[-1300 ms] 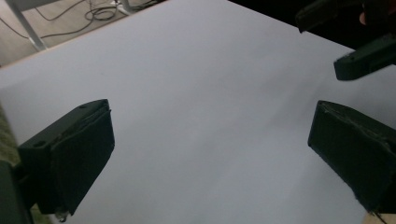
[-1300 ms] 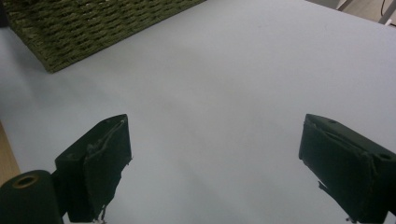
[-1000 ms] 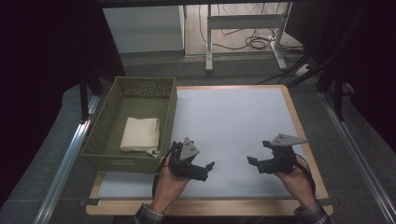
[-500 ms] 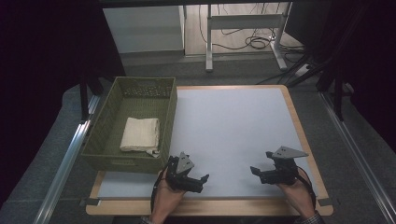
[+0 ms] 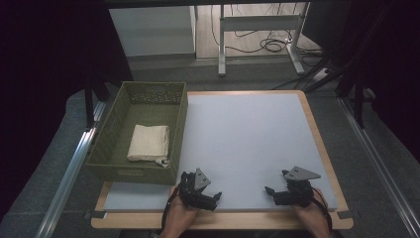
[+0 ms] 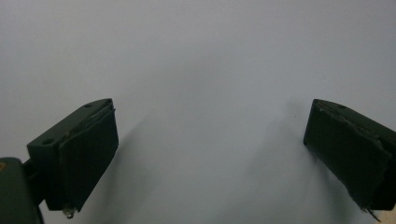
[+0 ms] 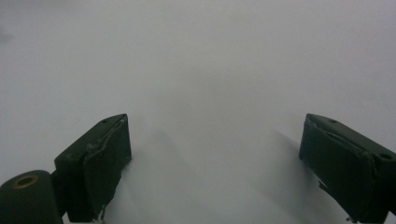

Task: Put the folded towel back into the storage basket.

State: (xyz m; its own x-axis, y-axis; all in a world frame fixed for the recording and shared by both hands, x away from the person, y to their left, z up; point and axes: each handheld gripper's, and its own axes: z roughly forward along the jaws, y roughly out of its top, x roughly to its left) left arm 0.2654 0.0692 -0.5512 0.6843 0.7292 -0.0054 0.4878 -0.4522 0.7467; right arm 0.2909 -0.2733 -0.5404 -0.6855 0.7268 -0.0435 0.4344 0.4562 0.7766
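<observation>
**Both grippers empty at the near edge**

I held my left gripper [image 5: 214,197] and right gripper [image 5: 270,191] at the bottom of the frame, jaws apart over the white table [image 5: 247,134]. The folded cloth [image 5: 148,143] lay in the green basket [image 5: 106,148] at left.

Both grippers [image 5: 216,197] [image 5: 269,190] low, fingers [image 6: 86,156] apart

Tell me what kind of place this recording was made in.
Probably a lab or workshop set up for recording. A wood-edged table with a white top stands on grey carpet, a desk frame with loose cables stands behind it, and a green basket holds a folded cloth.
</observation>
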